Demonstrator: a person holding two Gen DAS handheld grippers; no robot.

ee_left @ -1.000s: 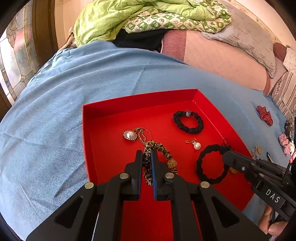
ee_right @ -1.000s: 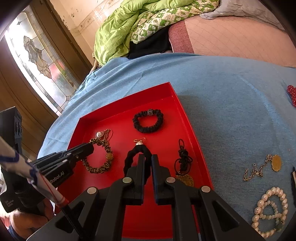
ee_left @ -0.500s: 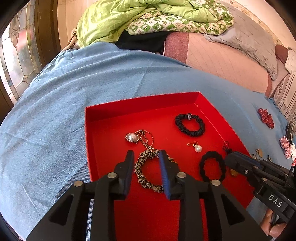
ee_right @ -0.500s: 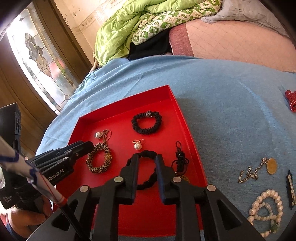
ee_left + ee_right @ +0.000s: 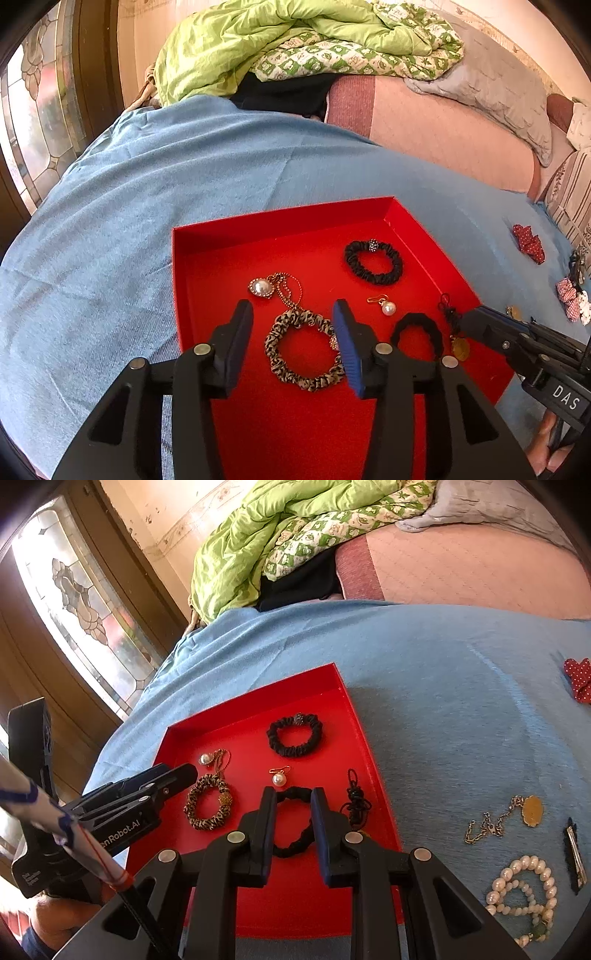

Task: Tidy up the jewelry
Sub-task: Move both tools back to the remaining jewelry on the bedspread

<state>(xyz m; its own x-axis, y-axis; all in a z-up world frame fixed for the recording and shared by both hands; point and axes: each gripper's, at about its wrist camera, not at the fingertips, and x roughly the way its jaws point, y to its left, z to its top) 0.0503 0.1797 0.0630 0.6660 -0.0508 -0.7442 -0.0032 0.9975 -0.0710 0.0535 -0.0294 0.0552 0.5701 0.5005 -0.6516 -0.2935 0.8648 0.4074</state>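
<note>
A red tray (image 5: 229,230) (image 5: 236,720) lies on a blue cloth. In it are a leopard scrunchie (image 5: 304,349) (image 5: 208,806), a pearl pendant on a chain (image 5: 260,286), a black beaded scrunchie (image 5: 373,256) (image 5: 294,731), a pearl earring (image 5: 388,307) (image 5: 279,778), a black braided band (image 5: 417,332) (image 5: 293,823) and a black cord pendant (image 5: 356,801). My left gripper (image 5: 291,341) is open and empty above the leopard scrunchie. My right gripper (image 5: 293,821) is open and empty above the braided band.
On the cloth right of the tray lie a gold chain with an oval pendant (image 5: 517,812), a pearl bracelet (image 5: 524,893), a dark hair clip (image 5: 574,853) and red polka-dot bows (image 5: 578,677) (image 5: 528,240). A green quilt (image 5: 280,40) is piled behind.
Both grippers opened, letting go of the leopard scrunchie and the black braided band, which now lie in the tray. Both grippers pulled back and up.
</note>
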